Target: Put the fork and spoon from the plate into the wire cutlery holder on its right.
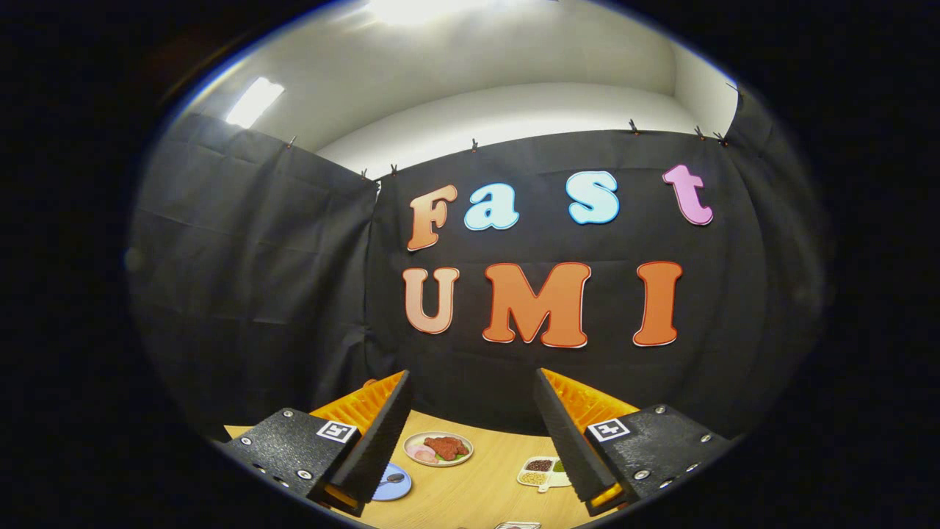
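Observation:
My gripper (470, 386) is held high above the wooden table (477, 492) and points at the booth's wall; its fingers stand wide apart with nothing between them. Far below, partly hidden behind the left finger (382, 433), lies a blue plate (393, 485) with a dark spoon (391, 479) on it. I see no more of the cutlery because the finger covers the rest of the plate.
A white plate of red and pink food (438, 448) sits on the table between the fingers. To its right lies a white divided dish (542, 472) with brown, green and beige fillings. A small object (516, 524) peeks in at the table's near edge.

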The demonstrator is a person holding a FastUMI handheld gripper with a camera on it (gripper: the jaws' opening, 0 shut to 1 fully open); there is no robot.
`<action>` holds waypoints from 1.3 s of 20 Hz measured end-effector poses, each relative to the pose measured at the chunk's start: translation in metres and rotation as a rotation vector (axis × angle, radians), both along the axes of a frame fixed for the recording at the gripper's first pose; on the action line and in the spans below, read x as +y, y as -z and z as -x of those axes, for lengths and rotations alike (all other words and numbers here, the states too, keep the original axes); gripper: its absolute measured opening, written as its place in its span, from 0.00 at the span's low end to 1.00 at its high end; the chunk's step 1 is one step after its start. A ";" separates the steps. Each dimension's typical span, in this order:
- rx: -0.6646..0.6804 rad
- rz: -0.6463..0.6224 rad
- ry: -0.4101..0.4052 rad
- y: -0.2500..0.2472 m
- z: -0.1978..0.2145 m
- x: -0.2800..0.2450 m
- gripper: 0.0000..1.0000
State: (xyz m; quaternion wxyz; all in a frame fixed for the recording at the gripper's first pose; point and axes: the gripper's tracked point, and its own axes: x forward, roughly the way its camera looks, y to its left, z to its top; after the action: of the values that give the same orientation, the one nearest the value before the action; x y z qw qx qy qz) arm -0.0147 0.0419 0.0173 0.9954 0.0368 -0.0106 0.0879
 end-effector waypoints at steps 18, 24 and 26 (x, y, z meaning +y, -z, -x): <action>0.076 0.020 0.207 0.036 -0.025 0.054 0.98; 0.239 0.032 0.233 0.086 -0.039 0.103 0.98; 0.321 0.026 0.216 0.115 -0.039 0.124 0.98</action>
State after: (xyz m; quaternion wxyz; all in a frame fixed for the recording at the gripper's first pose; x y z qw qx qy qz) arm 0.0242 0.1659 -0.0975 0.9883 0.0361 0.1456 -0.0266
